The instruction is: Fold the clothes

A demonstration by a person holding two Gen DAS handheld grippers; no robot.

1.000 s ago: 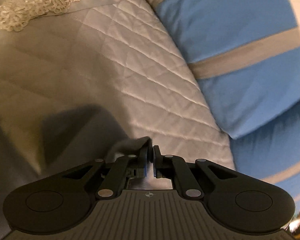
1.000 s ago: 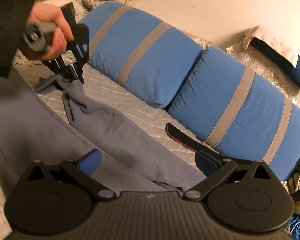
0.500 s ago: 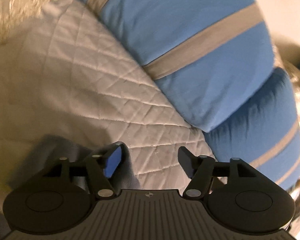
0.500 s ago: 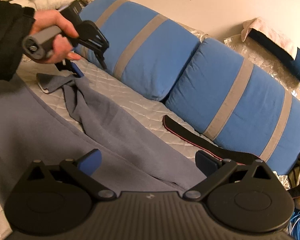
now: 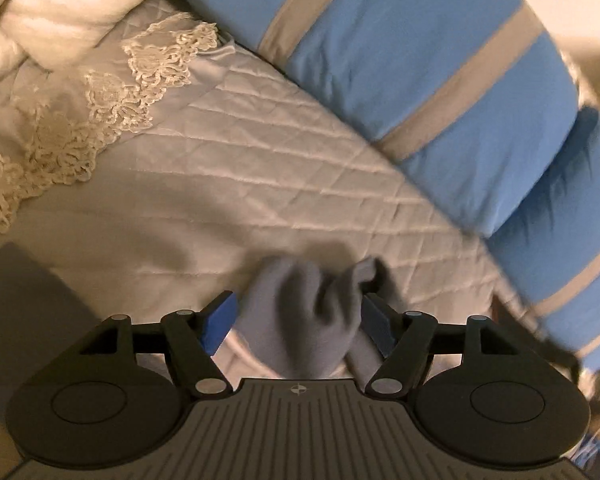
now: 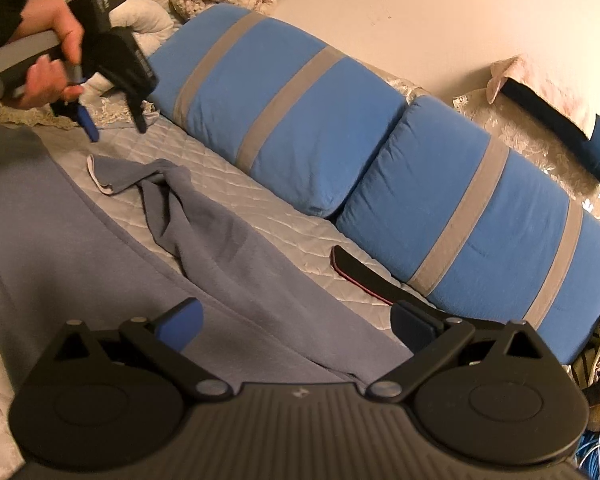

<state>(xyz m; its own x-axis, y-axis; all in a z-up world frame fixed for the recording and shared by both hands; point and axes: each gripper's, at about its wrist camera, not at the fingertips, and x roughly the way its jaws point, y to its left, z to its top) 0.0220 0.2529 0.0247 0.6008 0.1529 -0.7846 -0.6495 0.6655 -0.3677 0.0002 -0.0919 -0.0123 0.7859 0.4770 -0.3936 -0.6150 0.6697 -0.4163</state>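
Note:
A grey-blue garment point(image 6: 80, 248) lies spread on the quilted bed cover point(image 6: 260, 216). Its long sleeve point(image 6: 204, 216) stretches out toward the far left and ends in a cuff point(image 6: 108, 176). In the left wrist view the cuff point(image 5: 304, 316) lies bunched below and between my left gripper's open fingers. My left gripper point(image 5: 300, 320) is open and empty; it also shows in the right wrist view point(image 6: 114, 126), raised above the cuff. My right gripper point(image 6: 296, 320) is open and empty, hovering over the garment near the sleeve's base.
Two blue cushions with grey stripes point(image 6: 300, 120) point(image 6: 480, 216) line the far edge of the bed. A dark strap point(image 6: 364, 276) lies by the cushions. A lace-edged cloth point(image 5: 80, 128) and white bedding point(image 5: 40, 12) lie at the far left. Cables point(image 6: 596, 452) lie at the right.
My left gripper has opened and let go of the sleeve cuff, then lifted away. The cuff now lies on the bed cover. My right gripper has stayed open and nearly still.

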